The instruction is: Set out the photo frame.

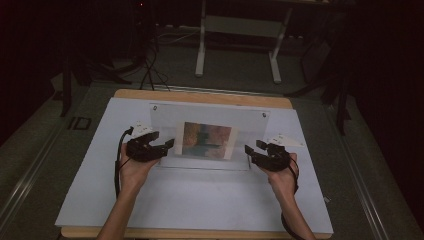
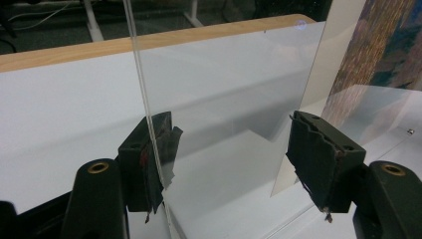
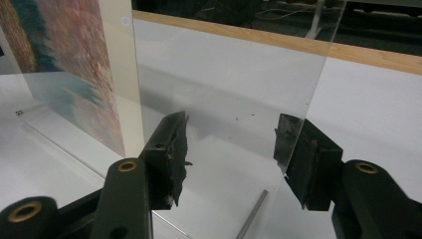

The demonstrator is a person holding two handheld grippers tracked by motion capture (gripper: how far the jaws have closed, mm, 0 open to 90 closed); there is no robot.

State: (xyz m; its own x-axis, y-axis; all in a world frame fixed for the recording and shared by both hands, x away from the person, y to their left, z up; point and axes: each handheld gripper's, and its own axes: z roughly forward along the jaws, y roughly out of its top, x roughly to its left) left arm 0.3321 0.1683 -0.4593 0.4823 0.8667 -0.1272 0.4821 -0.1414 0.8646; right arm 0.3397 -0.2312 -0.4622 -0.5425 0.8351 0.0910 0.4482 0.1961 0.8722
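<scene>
Hands come in from the near edge of the table, each carrying a gripper toward one end of a clear frame with a picture in it. The left gripper is held open, its jaws spread either side of a clear panel, whose edge lies against one pad. The right gripper is likewise open around the panel's other end, nothing yet clamped. The frame stands at the middle of the white sheet, its rear panel reaching toward the far edge. Both jaws are best closed together and squarely on the panel, low down, so that it is not twisted or slid.
</scene>
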